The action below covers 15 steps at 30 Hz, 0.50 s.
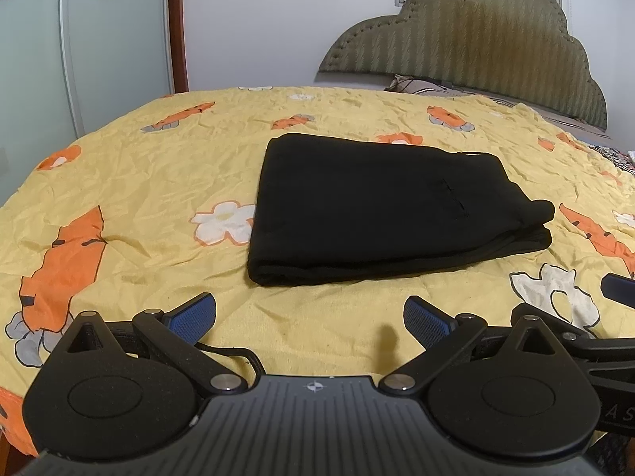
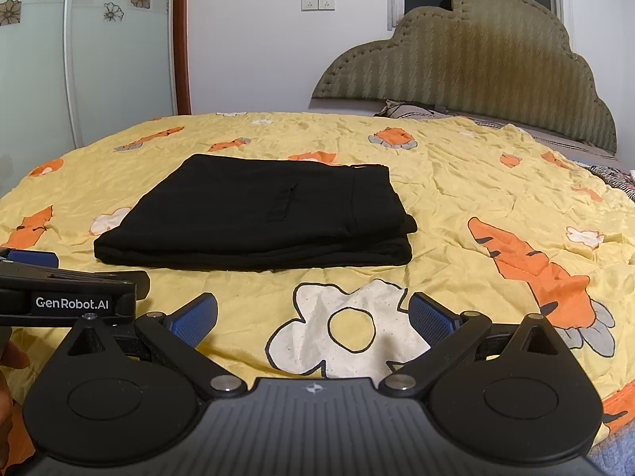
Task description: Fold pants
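Observation:
Black pants (image 1: 373, 210) lie folded into a flat stack of layers on the yellow bedspread (image 1: 158, 182). They also show in the right wrist view (image 2: 262, 214), ahead and left of centre. My left gripper (image 1: 309, 323) is open and empty, held just short of the pants' near edge. My right gripper (image 2: 313, 319) is open and empty, over a white flower print, a little back from the pants. The left gripper's body (image 2: 67, 297) shows at the left edge of the right wrist view.
The bedspread has orange and white prints and many wrinkles. A padded olive headboard (image 1: 476, 39) and a pillow (image 1: 420, 85) stand at the far right. A sliding glass door (image 1: 99, 39) and a white wall lie beyond the bed.

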### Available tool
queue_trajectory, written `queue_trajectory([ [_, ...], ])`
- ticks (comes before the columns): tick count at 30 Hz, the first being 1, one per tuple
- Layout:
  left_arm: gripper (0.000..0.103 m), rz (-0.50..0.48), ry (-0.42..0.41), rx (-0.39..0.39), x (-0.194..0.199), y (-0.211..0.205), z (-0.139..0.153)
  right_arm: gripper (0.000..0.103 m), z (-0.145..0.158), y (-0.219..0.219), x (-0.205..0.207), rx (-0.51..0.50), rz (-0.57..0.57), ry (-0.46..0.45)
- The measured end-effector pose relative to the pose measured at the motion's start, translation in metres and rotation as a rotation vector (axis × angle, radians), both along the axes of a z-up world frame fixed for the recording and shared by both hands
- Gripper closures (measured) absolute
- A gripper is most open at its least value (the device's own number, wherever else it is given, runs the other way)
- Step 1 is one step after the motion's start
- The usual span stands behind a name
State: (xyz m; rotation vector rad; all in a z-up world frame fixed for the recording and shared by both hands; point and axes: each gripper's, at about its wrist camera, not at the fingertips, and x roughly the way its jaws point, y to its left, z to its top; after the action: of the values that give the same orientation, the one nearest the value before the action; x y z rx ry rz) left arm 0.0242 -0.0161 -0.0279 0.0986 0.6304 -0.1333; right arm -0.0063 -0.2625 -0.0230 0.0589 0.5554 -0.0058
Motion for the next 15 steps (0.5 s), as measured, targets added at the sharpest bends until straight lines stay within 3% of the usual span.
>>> queue_trajectory([
  [15, 0.001, 0.028, 0.012, -0.017, 0.0021, 0.0054, -0.001, 0.0, 0.0011, 0.0009, -0.0018, 0.005, 0.006, -0.011],
])
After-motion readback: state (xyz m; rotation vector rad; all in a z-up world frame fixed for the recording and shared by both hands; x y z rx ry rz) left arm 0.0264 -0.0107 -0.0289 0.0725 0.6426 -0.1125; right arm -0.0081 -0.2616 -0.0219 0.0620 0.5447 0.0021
